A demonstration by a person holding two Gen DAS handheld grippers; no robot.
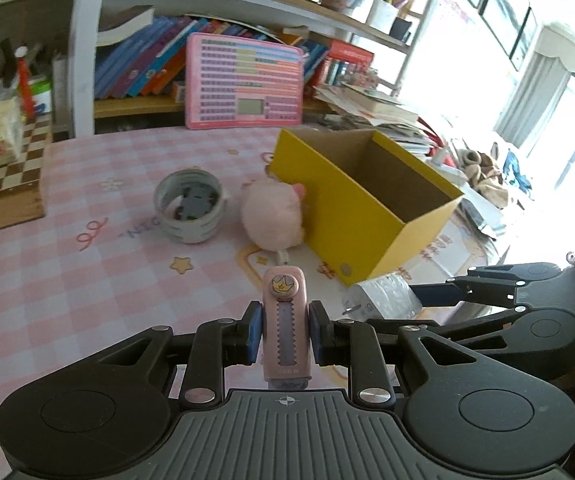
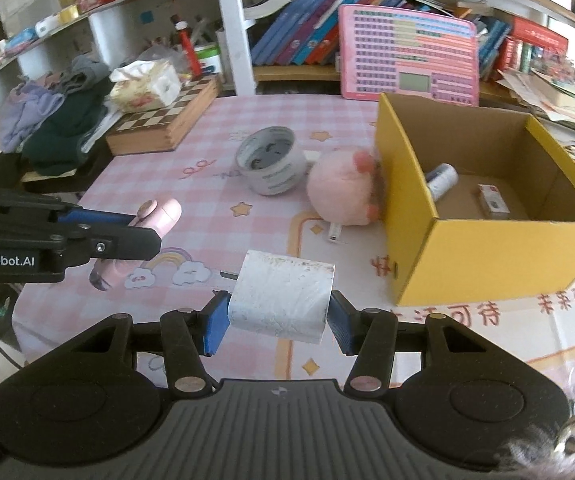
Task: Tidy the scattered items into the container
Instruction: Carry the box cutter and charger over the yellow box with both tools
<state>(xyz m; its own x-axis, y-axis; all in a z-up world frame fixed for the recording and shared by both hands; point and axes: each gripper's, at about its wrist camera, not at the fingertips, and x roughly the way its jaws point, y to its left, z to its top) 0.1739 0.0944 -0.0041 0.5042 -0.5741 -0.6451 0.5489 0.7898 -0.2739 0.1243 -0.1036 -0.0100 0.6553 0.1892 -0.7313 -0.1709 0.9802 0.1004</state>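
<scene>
left gripper (image 1: 285,334) clamped on a slim pink plastic cutter (image 1: 286,328), rounded, crown sticker near its tip, serrated slider down the middle; blue ribbed pads pinch both sides. right gripper (image 2: 279,314) clamped on a white block (image 2: 281,298), glossy plastic-wrapped, boxy with soft edges, print on it too blurred to read. both held above a table (image 1: 67,280) with pink checked cloth.

further out: one roll of grey tape (image 2: 271,164), round, hollow, something dark in its core, unclear what. one pink plush ball (image 2: 341,190), fuzzy, touching the outer wall of the yellow cardboard box (image 2: 487,256), tag sticking out under it. box is open-topped, brown inside, holds two things: one white-and-blue tube (image 2: 441,180) and one small red-white carton (image 2: 493,200). box base partly hidden by its near wall.

behind: one pink keyboard toy (image 1: 243,80) leaning on a bookshelf, one chessboard box (image 2: 167,120), tissue pack on it.
</scene>
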